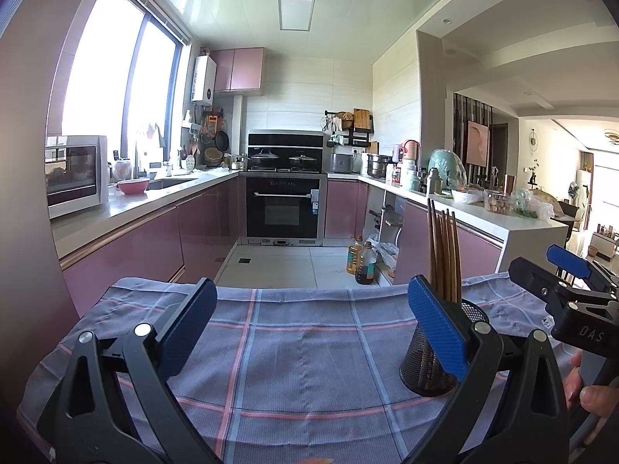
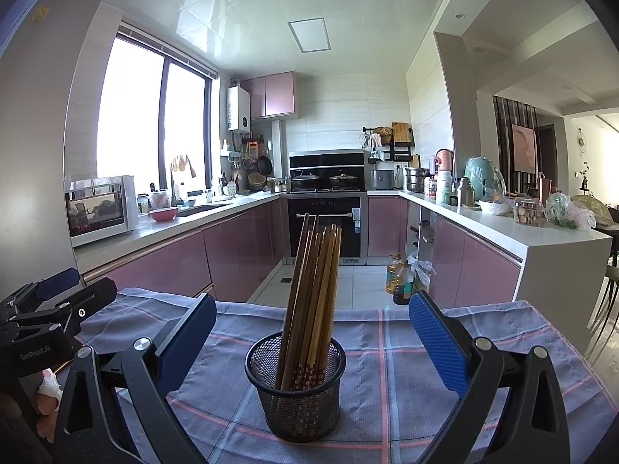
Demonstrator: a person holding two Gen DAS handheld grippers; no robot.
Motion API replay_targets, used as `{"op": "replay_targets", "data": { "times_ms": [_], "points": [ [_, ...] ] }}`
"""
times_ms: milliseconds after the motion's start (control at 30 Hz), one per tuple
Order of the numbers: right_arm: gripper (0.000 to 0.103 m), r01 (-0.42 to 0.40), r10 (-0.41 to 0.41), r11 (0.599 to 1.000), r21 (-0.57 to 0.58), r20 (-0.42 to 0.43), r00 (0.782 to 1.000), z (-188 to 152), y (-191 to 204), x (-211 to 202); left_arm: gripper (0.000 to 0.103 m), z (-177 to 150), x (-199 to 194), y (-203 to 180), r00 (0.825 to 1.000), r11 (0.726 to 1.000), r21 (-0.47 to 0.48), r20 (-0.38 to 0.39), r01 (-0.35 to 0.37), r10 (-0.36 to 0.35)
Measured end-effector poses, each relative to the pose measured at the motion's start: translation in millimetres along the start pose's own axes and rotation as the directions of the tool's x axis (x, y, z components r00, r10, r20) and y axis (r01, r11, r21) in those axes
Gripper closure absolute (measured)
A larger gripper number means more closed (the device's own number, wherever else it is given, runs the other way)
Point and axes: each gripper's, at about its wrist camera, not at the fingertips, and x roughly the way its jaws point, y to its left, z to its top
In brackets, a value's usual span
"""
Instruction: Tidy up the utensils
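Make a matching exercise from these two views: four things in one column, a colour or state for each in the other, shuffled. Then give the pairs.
Things:
1. chopsticks
2. mesh holder
3. left gripper
4. checked cloth

Descriptions:
A. open, holding nothing
B. standing upright in a bunch
C. black wire, on the cloth
D. blue-grey with pink lines, spread flat

Pairs: 1-B, 2-C, 3-A, 4-D. The right gripper is open too, with the holder in front of it.
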Motion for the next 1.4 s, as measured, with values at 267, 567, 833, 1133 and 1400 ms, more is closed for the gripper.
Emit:
{"op": "replay_targets", "data": {
  "times_ms": [267,567,833,1133,1400],
  "points": [
    [0.006,0.004,-0.004,1.0,0.002,0.004,1.0,-0.5,-0.1,-1.0,0.006,-1.8,0.6,-0.8,1.0,1.0,0.0,-0.002,0.001,-0.001],
    [0.006,0.007,-0.007,1.0,0.007,0.007,1.0,-0.6,1.4,0.5,0.006,-4.5,0.3,-1.2,1.0,1.0,0.002,-0.006,0.005,-0.005],
    [0.006,0.009,-0.009,1.0,0.011,0.011,1.0,-1.4,1.6,-0.2,0.006,-5.8,1.7,-0.7,1.0,1.0,0.003,-0.009,0.006,-0.006],
    [0.006,0.011,-0.011,1.0,0.009,0.011,1.0,-1.7,2.3,-0.1,0.006,-6.5,1.7,-0.5,1.0,1.0,0.002,-0.009,0.006,-0.006],
    [0.006,0.01,-0.01,1.0,0.009,0.01,1.0,-1.9,2.2,-0.1,0.006,-5.3,2.4,-1.7,1.0,1.0,0.003,-0.011,0.007,-0.007]
  ]
}}
